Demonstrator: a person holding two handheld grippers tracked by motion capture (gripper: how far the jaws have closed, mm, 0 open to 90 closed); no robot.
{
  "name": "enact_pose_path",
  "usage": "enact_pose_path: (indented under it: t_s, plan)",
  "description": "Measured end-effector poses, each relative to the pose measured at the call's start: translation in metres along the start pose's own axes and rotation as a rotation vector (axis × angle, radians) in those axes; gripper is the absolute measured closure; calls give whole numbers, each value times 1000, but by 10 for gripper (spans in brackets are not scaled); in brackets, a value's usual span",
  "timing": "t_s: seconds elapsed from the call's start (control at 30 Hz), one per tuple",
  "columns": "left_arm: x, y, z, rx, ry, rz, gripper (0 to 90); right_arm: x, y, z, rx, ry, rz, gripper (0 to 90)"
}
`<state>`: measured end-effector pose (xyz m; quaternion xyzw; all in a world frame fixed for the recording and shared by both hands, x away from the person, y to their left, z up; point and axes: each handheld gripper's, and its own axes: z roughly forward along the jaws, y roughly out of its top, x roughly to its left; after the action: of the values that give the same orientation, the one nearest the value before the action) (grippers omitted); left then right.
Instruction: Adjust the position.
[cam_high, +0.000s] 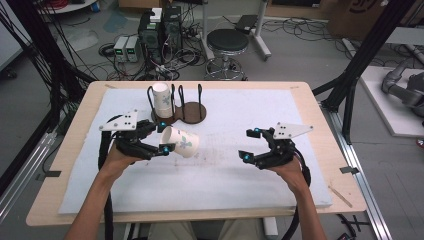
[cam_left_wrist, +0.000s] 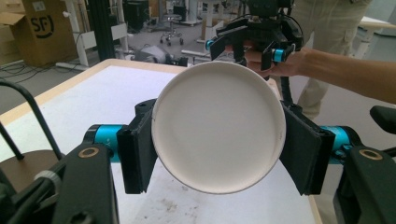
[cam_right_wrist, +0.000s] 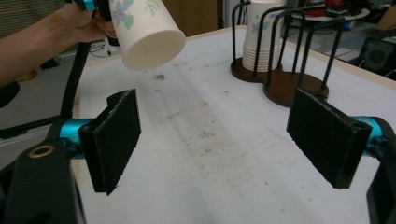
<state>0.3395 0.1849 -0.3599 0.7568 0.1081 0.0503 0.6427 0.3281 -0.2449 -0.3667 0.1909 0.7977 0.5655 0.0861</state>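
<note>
— While both forearms come in over the near edge of the table (cam_high: 75, 200), what does each hand carry?

— The left gripper (cam_high: 161, 139) sits toward the left edge, above the white mat (cam_high: 225, 185). Its jaws are closed on a paper cup (cam_high: 181, 142), one pad on each side of the cup's wall. The cup lies on its side, clear of the mat, its base pointing toward the middle of the table. In the left gripper view the cup's round white base (cam_left_wrist: 218, 127) faces the camera, pinched between the two black pads (cam_left_wrist: 301, 154).

— And the other hand?

— The right gripper (cam_high: 251, 144) is toward the right edge, level with the left one and well apart from it. Its jaws stand wide open with nothing between them; in the right gripper view the pads (cam_right_wrist: 114, 137) frame only bare, lightly stained mat (cam_right_wrist: 210, 154). The held cup (cam_right_wrist: 148, 29) shows up and to the left there, printed with small flowers.

— What lies farther back?

— A dark wooden cup rack (cam_high: 186, 111) with black wire hoops stands near the far edge, left of centre. A stack of paper cups (cam_high: 162, 100) sits upright in its left bay; the right bay holds nothing.

— Beyond the table?

— A black round stool (cam_high: 227, 42) on the floor, and computer towers (cam_high: 161, 31) among tangled cables.
</note>
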Motion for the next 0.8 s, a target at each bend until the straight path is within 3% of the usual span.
enact_pose_path:
  t_s: [0.37,0.8]
  plan:
    - [-5,-2,11,-8,-30,-2,352,3,17,16,12,111,-43,180]
    - [-8,-2,18,-15,-56,2,352,6,34,36,30,180,-75,180]
